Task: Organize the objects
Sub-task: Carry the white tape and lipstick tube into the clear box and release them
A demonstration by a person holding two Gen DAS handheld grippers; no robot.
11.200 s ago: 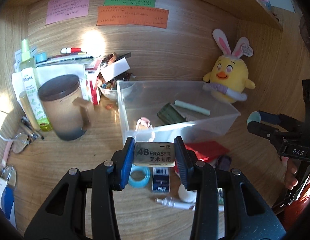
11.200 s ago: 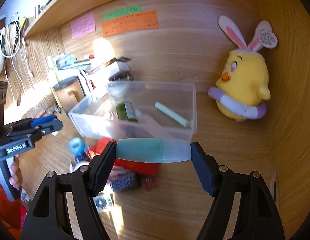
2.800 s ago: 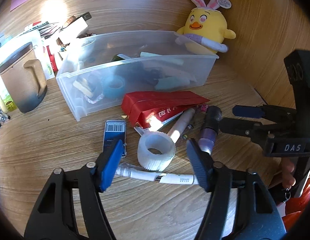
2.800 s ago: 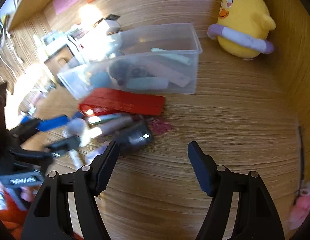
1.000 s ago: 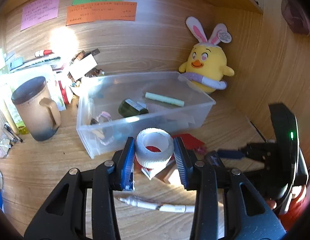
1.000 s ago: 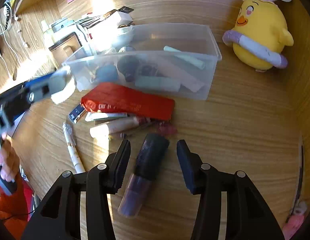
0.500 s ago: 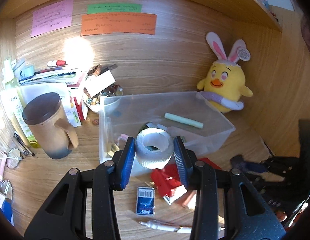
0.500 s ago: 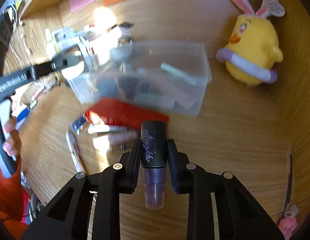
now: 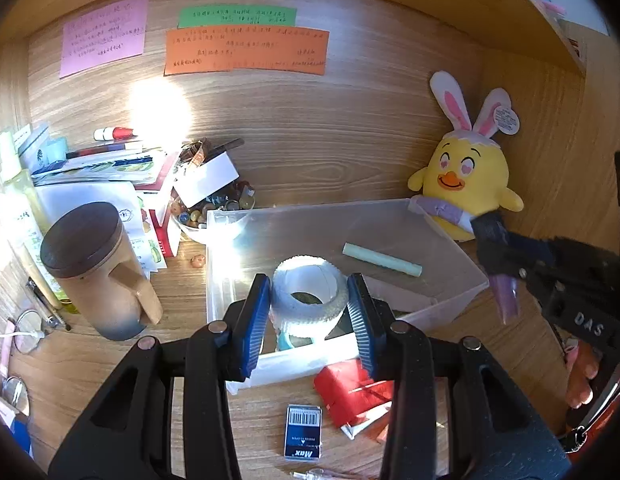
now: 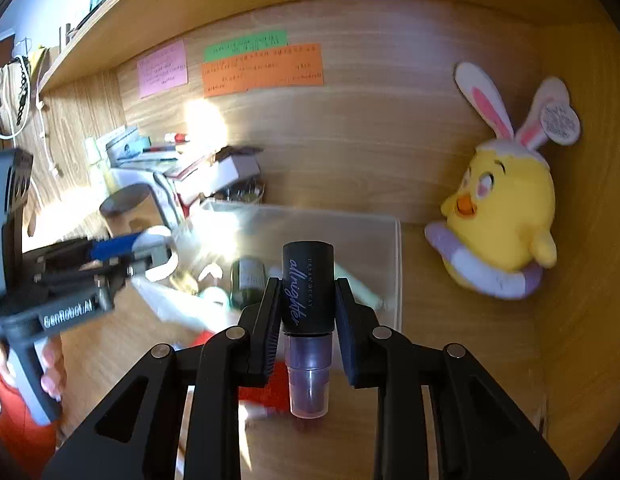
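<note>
A white tape roll (image 9: 286, 304) hangs over the front part of the clear plastic bin (image 9: 449, 248), with my left gripper (image 9: 308, 308) shut on it. The bin holds a pale green stick (image 9: 381, 259) and other small items. My right gripper (image 10: 308, 312) is shut on a dark bottle (image 10: 308, 280) with a black cap and a purple body, held up above the desk near the bin's right end (image 10: 397, 264). In the left wrist view the right gripper (image 9: 505, 248) and its bottle (image 9: 505, 296) hover at the bin's right corner. The right wrist view shows my left gripper (image 10: 154, 252) at the left with the roll.
A yellow plush chick (image 9: 465, 184) sits behind the bin at the right. A lidded brown mug (image 9: 98, 272) stands left of it, with papers and a bowl of small items (image 9: 214, 208) behind. On the desk in front lie a red packet (image 9: 349, 388) and a blue box (image 9: 304, 432).
The right gripper closed on the dark bottle and lifted it off the desk toward the bin. The left gripper carried the tape roll forward and up over the bin.
</note>
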